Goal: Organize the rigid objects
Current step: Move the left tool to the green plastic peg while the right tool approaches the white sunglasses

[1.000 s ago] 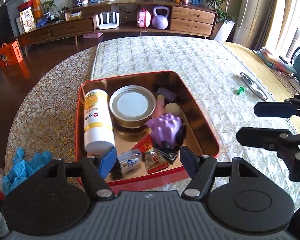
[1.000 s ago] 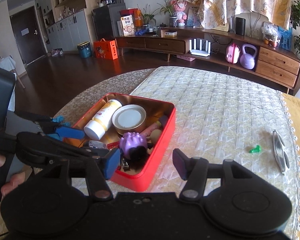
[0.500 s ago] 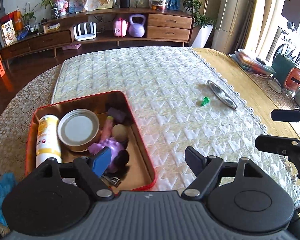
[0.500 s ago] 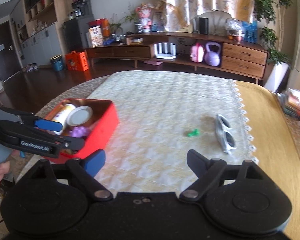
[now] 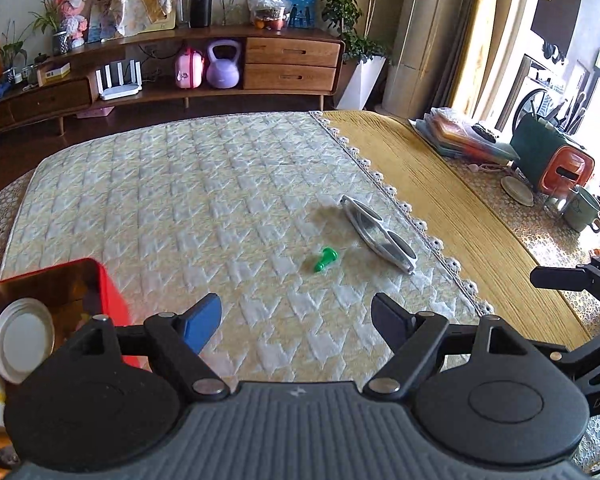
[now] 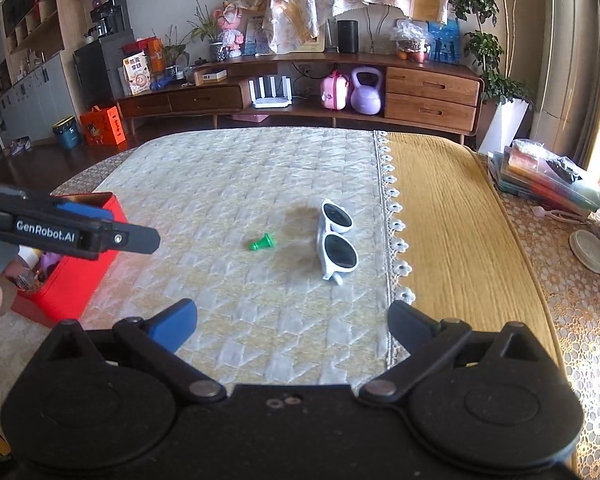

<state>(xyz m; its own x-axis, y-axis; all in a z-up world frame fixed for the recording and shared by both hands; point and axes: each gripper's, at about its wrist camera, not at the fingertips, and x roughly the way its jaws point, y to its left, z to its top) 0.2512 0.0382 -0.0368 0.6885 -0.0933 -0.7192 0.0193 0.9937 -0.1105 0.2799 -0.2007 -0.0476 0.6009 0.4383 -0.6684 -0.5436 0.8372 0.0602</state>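
A small green peg [image 5: 325,259] [image 6: 262,242] and white sunglasses [image 5: 379,232] [image 6: 337,242] lie on the quilted cloth, ahead of both grippers. The red tin [image 5: 112,300] [image 6: 76,276], with a white lid [image 5: 22,338] and a bottle inside, sits at the left. My left gripper [image 5: 296,320] is open and empty above the cloth beside the tin. My right gripper [image 6: 292,320] has its jaws opening wide, with nothing between them; the sunglasses lie just beyond its fingertips. The left gripper [image 6: 84,228] also shows at the left of the right wrist view, over the tin.
A yellow runner [image 6: 452,220] covers the table right of the lace edge. Stacked folders [image 6: 540,176], a mug [image 5: 582,210] and an orange-and-green container [image 5: 556,164] stand at the far right. A wooden sideboard [image 6: 300,92] lines the back wall.
Both grippers have swung right, away from the red tin toward the peg and sunglasses. The right gripper's jaws have spread much wider; the left gripper's opened a little.
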